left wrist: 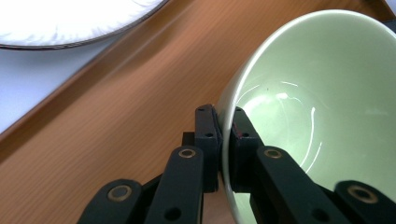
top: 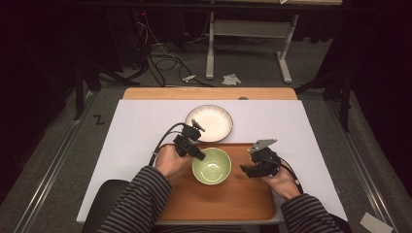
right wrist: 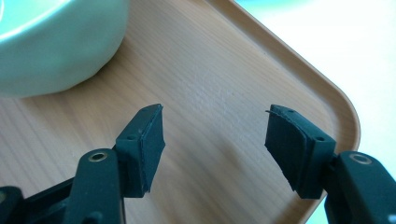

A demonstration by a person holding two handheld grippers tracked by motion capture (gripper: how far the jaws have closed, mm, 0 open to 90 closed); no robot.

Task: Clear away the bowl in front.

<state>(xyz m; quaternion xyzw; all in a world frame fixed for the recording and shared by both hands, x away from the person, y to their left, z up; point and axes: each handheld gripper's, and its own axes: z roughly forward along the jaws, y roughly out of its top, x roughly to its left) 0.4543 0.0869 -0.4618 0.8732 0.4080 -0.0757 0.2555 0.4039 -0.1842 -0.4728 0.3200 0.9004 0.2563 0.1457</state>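
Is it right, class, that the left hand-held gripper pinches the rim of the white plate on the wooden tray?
Not quite. The left hand-held gripper pinches the rim of the green bowl on the wooden tray, as the left gripper view shows.

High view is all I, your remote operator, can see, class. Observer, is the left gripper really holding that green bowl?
Observer: Yes. The left gripper fingers pinch the green bowl at its rim, one inside, one outside.
Operator: And the right gripper?
Observer: The right gripper is open and holds nothing, above the wooden tray.
Operator: Is the bowl near it?
Observer: The bowl sits up-left in the right gripper view, apart from the fingers.
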